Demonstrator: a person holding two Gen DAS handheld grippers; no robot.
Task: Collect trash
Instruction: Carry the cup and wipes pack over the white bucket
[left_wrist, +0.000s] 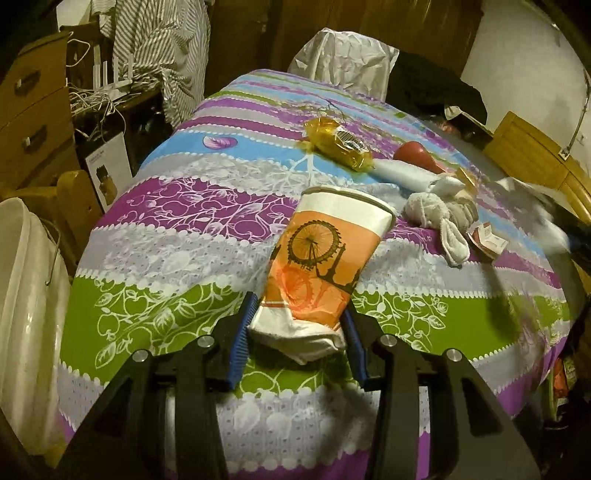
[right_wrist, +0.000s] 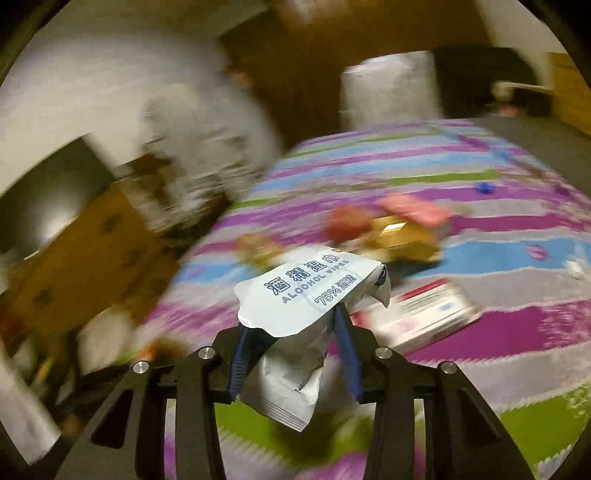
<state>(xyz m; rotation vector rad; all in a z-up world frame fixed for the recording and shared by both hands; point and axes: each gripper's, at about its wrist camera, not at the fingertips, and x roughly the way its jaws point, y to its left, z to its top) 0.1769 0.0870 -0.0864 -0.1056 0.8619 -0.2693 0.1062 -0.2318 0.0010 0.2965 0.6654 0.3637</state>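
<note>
My left gripper (left_wrist: 298, 325) is shut on a crushed paper cup (left_wrist: 325, 254), orange and white with a Ferris-wheel print, held above the striped bedspread (left_wrist: 177, 229). Its blue pads press the cup's crumpled base from both sides. My right gripper (right_wrist: 291, 339) is shut on a pale blue alcohol-wipes packet (right_wrist: 306, 295), folded between the blue pads and lifted off the bed. Loose on the bed lie a yellow plastic wrapper (left_wrist: 340, 144), a red item (left_wrist: 413, 153), white tissue (left_wrist: 402, 175) and a small red-and-white carton (left_wrist: 487, 240). The right wrist view is blurred by motion.
A white plastic bucket (left_wrist: 26, 317) stands at the bed's left edge. A grey plush toy (left_wrist: 439, 218) lies on the bedspread right of the cup. Wooden drawers (left_wrist: 29, 122), cables and a striped cloth are at the far left. A red-and-white box (right_wrist: 424, 314) lies near the wipes packet.
</note>
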